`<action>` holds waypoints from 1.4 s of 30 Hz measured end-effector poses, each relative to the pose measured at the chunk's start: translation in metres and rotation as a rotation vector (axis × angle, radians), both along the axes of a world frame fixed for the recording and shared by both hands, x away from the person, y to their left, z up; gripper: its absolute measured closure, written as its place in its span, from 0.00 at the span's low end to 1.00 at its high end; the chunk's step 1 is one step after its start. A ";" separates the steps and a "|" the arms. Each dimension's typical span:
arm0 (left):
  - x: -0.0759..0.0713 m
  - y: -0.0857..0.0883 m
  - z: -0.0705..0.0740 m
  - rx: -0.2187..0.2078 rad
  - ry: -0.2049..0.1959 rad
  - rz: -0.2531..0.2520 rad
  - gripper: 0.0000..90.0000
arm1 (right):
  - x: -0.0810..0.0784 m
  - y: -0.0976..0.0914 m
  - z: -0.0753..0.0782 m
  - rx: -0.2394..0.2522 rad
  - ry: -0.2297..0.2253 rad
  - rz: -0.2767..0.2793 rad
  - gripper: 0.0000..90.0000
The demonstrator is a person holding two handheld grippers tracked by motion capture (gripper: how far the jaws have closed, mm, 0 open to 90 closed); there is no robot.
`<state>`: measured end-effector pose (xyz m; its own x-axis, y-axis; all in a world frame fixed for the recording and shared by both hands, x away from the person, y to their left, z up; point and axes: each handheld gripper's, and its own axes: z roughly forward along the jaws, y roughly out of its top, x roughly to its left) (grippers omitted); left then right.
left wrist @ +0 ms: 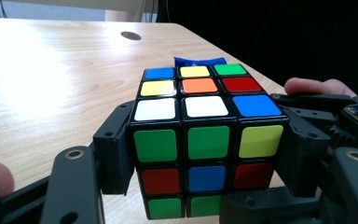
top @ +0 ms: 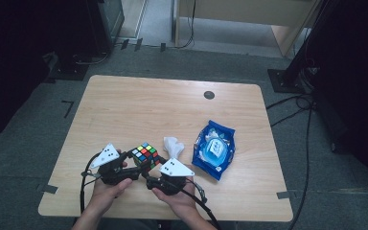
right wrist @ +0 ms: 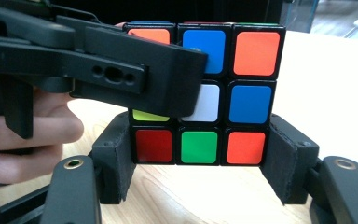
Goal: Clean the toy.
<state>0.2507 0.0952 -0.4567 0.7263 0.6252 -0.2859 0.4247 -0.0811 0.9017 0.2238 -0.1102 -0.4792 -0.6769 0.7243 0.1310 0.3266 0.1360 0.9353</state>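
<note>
Multicoloured plastic puzzle cube (left wrist: pixel 205 140): light, rigid, slick faces, layers twist. Left tool (left wrist: pixel 205 158) clamps upper layers; right tool (right wrist: pixel 199 154) clamps bottom layer; grip flat sides.

Glossy plastic on the cube (left wrist: pixel 200 140): black body, slick coloured stickers catching the light. The table (top: pixel 139 110) is pale wood-grain laminate, smooth, with a soft sheen where the lamp hits. The left gripper (left wrist: pixel 205 154) is matt black plastic, its fingers (left wrist: pixel 116 154) faced with dull, slightly rough pads, and brass-coloured metal rivets gleam at the joints. The right gripper (right wrist: pixel 200 158) has the same matt plastic and grainy padding on its fingers (right wrist: pixel 282 163). The blue wipes pack (top: pixel 214 149) is shiny, crinkled plastic film. Beside it, a white tissue (top: pixel 173 146), soft, matt and crumpled. Below the table, grey carpet (top: pixel 24 158), rough and dull.
</note>
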 end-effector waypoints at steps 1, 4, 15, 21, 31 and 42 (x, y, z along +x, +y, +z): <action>-0.001 0.000 0.001 0.006 -0.008 0.007 0.37 | -0.001 0.001 0.000 -0.007 -0.008 -0.003 0.39; -0.004 -0.002 0.002 0.028 -0.029 0.022 0.38 | 0.000 0.001 0.000 -0.005 -0.013 -0.005 0.38; -0.004 -0.007 -0.002 0.007 -0.028 0.005 0.37 | -0.001 0.001 0.002 -0.011 -0.021 -0.032 0.38; -0.003 0.014 0.008 -0.006 -0.097 -0.021 0.25 | 0.008 -0.014 0.004 -0.025 0.019 -0.018 0.38; -0.007 0.007 -0.015 0.315 -0.283 -0.016 0.20 | 0.030 -0.053 0.048 0.023 0.192 0.089 0.38; -0.019 -0.020 -0.024 0.484 -0.422 -0.063 0.20 | 0.037 -0.039 0.043 -0.026 0.424 0.135 0.38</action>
<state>0.2312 0.0753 -0.4811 0.7540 0.5643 0.3363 0.0224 -0.5338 0.8453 0.2607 -0.1497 -0.4366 -0.6558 0.6400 0.4005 0.6586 0.2256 0.7179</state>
